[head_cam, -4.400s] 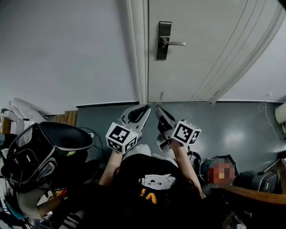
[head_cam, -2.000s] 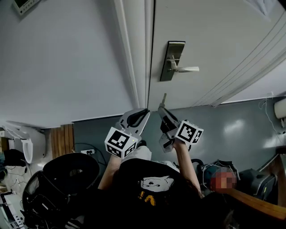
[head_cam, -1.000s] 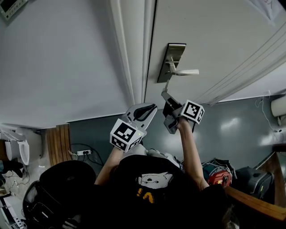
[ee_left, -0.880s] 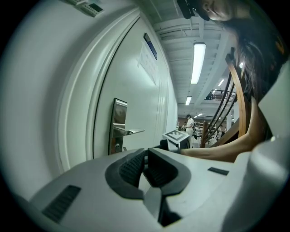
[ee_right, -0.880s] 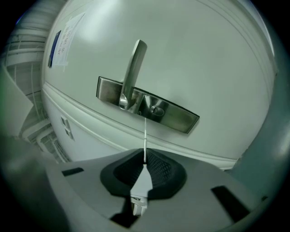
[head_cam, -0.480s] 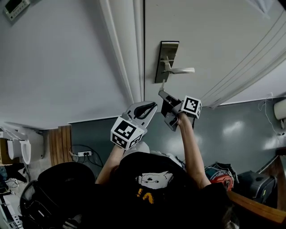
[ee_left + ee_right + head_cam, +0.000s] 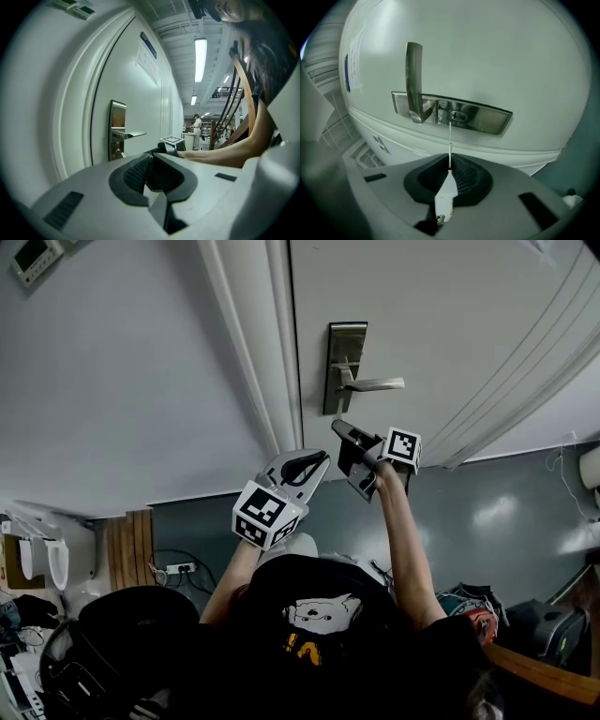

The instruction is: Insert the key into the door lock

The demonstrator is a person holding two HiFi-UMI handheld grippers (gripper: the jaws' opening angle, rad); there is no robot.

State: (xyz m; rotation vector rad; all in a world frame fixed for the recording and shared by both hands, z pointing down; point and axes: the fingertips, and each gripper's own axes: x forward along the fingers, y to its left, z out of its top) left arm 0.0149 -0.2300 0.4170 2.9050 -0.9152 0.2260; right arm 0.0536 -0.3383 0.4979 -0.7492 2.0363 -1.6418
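Note:
A steel lock plate [image 7: 344,367] with a lever handle [image 7: 377,384] sits on the pale door. My right gripper [image 7: 340,430] is raised just below the plate and is shut on a thin key [image 7: 450,143]. In the right gripper view the key's blade points at the keyhole [image 7: 458,116] in the lock plate [image 7: 487,118], its tip just short of it and slightly to one side; the handle [image 7: 414,79] is beside it. My left gripper [image 7: 309,463] hangs lower, shut with nothing in it. The left gripper view shows the lock plate [image 7: 117,129] and its own gripper [image 7: 151,161].
The door frame [image 7: 267,343] runs left of the lock, with a plain wall beyond and a small wall panel [image 7: 28,254] at the top left. Grey floor lies below. A black rounded object [image 7: 122,634] and a power strip [image 7: 178,568] sit low on the left.
My right gripper has risen with the key from waist height to just under the lock plate. The left gripper has stayed low.

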